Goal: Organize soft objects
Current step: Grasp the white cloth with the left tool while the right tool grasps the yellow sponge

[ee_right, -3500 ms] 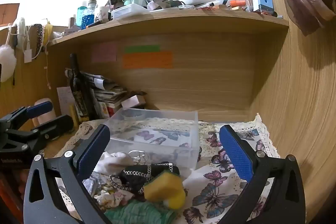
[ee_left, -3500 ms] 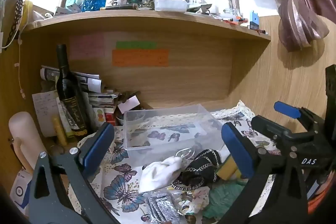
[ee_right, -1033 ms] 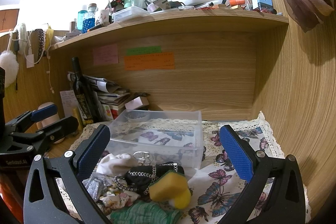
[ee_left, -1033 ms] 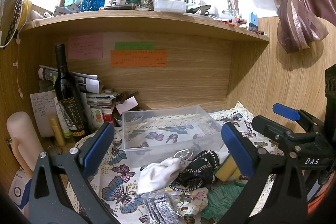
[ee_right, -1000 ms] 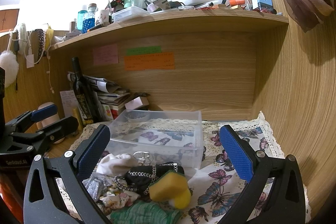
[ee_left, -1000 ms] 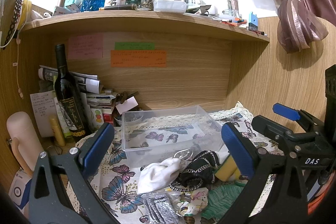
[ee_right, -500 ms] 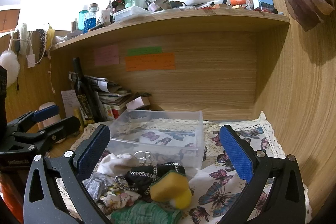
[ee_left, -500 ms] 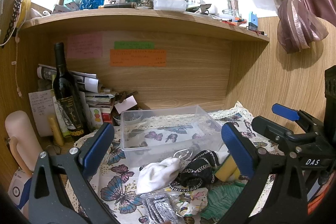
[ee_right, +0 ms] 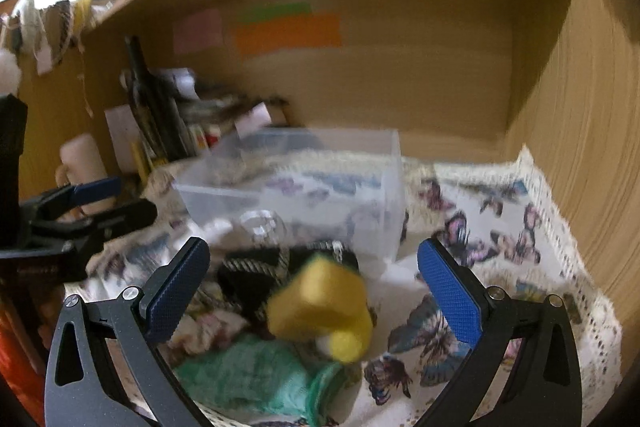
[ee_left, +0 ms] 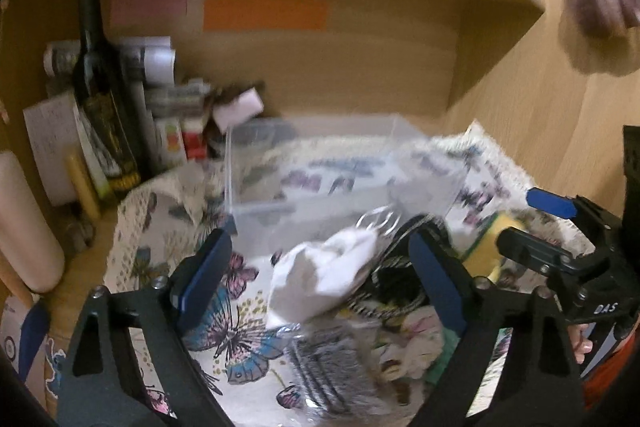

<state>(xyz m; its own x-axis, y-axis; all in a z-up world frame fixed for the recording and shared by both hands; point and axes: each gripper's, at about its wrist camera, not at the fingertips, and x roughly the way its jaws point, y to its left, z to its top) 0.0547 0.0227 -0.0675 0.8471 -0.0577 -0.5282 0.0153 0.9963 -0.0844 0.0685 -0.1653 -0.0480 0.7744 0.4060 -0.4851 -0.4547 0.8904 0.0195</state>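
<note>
- Left claw (ee_left: pixel 320 269): spread wide, blue pads far apart, nothing held; white cloth bundle (ee_left: pixel 324 277) framed between the pads at lower centre of the left view, no contact visible.
- Right claw (ee_right: pixel 314 285): likewise released and wide open, empty; yellow sponge (ee_right: pixel 320 303) lying between its pads at lower centre of the right view, apparently untouched.
- Soft items heaped on the butterfly-print cloth (ee_left: pixel 168 227) covering the surface, just in front of the clear plastic bin (ee_left: pixel 320 167): white cloth bundle, black pouch with chain trim (ee_right: pixel 256 275), yellow sponge, green mesh fabric (ee_right: pixel 256 383) at the bottom edge of the right view, grey glittery packet (ee_left: pixel 332 363) at lower centre of the left view.
- Clear plastic bin at centre frame in both views, butterfly print showing through its walls; interior blurred.
- Metal ring (ee_left: pixel 378 219) above the white bundle, against the near wall of the bin.
- Opposite claw visible at the right edge of the left view, white lettering "DAS" legible on its body.
- Dark wine bottle (ee_left: pixel 100 99) upright at upper left of the left view, gold label blurred beyond reading.
- Pink, green and orange paper notes (ee_left: pixel 264 11) on the back wooden panel, upper centre; any writing lost to motion blur.
</note>
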